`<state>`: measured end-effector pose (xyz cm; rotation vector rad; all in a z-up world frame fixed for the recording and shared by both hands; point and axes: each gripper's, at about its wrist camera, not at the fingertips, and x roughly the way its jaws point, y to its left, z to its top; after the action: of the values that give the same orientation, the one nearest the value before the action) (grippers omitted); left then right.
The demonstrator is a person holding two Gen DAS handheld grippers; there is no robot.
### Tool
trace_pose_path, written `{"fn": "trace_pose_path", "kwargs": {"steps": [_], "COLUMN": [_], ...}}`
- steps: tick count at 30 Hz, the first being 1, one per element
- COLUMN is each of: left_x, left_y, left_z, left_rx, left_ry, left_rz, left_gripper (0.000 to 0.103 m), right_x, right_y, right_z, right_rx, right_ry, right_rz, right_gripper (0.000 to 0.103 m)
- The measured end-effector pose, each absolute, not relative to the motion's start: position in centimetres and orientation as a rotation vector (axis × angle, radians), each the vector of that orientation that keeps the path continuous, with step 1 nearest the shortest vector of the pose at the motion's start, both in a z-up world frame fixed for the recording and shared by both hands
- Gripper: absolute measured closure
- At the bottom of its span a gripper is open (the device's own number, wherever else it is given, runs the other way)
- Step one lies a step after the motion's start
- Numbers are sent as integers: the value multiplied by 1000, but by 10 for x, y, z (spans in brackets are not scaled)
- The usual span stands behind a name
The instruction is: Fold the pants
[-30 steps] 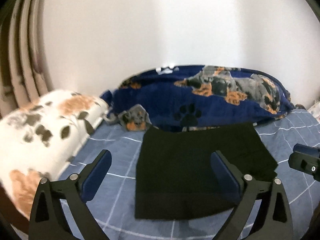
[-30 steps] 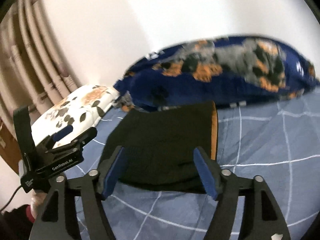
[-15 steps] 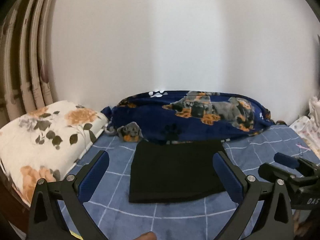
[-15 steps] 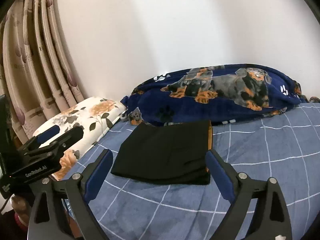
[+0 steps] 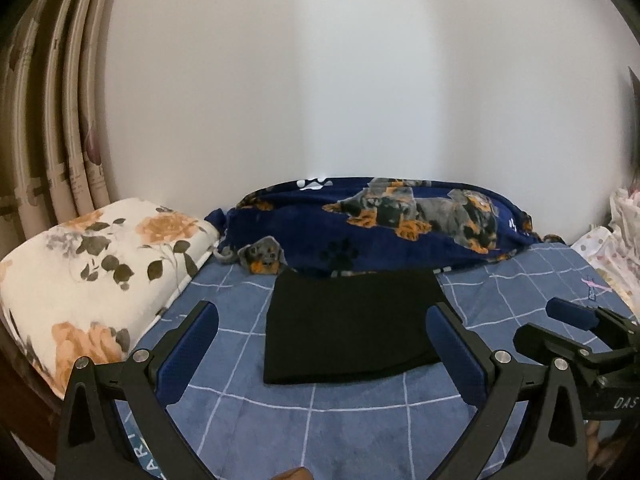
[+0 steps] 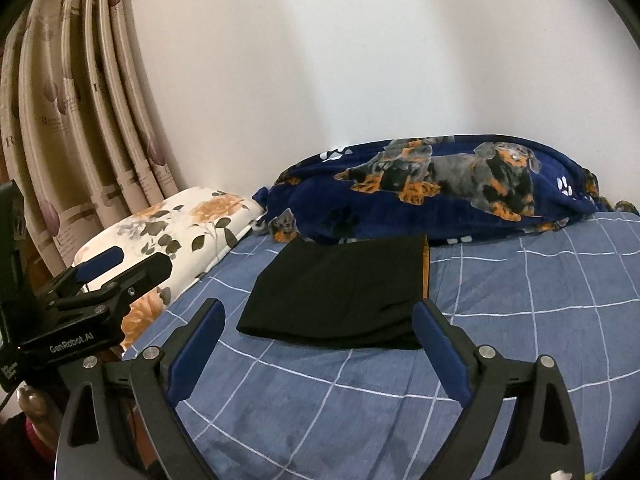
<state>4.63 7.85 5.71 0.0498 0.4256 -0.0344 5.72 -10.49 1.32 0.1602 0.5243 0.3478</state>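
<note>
The black pants (image 5: 352, 324) lie folded into a flat rectangle on the blue checked bedsheet (image 5: 360, 432), close to the dog-print blanket. In the right wrist view the pants (image 6: 340, 292) show an orange strip along their right edge. My left gripper (image 5: 322, 332) is open and empty, held back from the pants near the bed's front. My right gripper (image 6: 318, 328) is open and empty, also short of the pants. Each gripper shows in the other's view, the right one (image 5: 580, 336) at the right, the left one (image 6: 100, 280) at the left.
A navy dog-print blanket (image 5: 380, 224) is bunched along the white wall. A floral pillow (image 5: 92, 264) lies at the left, with curtains (image 6: 80, 120) behind it. Pale dotted fabric (image 5: 612, 248) sits at the far right edge.
Both grippers have pulled back and up from the folded pants, which now look smaller and farther away. Both stay open and empty.
</note>
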Motion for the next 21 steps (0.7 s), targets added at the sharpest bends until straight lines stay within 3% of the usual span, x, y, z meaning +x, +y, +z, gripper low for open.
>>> {"fn": "trace_pose_path", "kwargs": {"steps": [21], "left_x": [36], "left_y": [75], "left_z": [62], "left_rx": [57], "left_ry": [410], "left_rz": [-49], "left_gripper": [0], "right_x": [43], "right_y": [-100], "right_z": [17], "right_rx": [135], "right_ry": [523], "right_rz": [338], "right_gripper": [6]}}
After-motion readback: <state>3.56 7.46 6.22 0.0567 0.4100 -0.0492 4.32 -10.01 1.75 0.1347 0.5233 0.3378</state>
